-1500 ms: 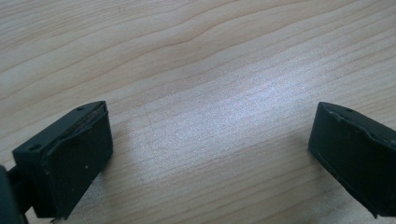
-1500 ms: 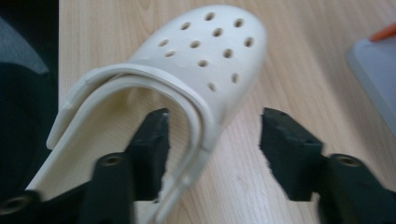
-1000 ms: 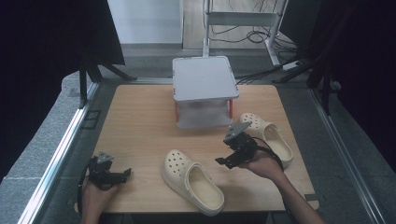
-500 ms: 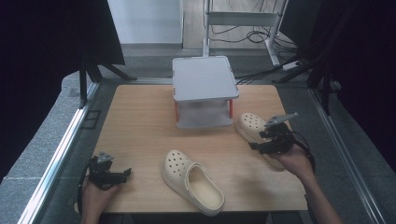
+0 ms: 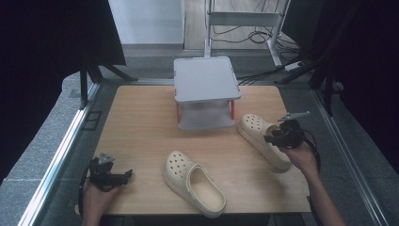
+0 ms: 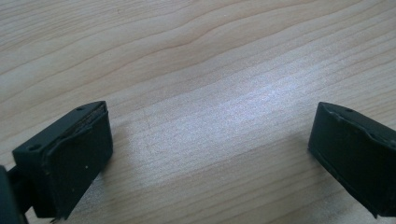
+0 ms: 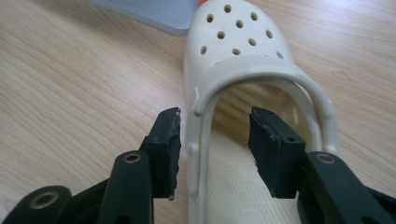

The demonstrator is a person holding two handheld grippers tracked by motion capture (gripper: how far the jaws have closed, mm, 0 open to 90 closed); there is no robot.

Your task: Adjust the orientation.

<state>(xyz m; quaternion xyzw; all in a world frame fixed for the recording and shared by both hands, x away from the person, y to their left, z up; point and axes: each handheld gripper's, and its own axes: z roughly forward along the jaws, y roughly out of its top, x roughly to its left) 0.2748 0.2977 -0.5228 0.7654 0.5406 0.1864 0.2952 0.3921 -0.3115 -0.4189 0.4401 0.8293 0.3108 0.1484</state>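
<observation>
Right gripper [image 7: 214, 144]: jaws held apart, one on each side of the shoe [image 7: 243, 93] wall.
Left gripper [image 6: 210, 154]: jaws held wide apart over the bare counter [image 6: 196, 60].

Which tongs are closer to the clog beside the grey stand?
Right. The right tongs straddle that clog's side wall, jaws open. The left tongs hover at the table's near left corner, far off.

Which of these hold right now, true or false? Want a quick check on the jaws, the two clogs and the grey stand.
1. The right gripper has its jaws astride one side wall of the right clog. True.
2. The left gripper is shut on the near clog. False: it is open over bare table.
3. Both clogs lie on the table. True.
4. A clog sits atop the grey stand. False: its top is bare.
</observation>
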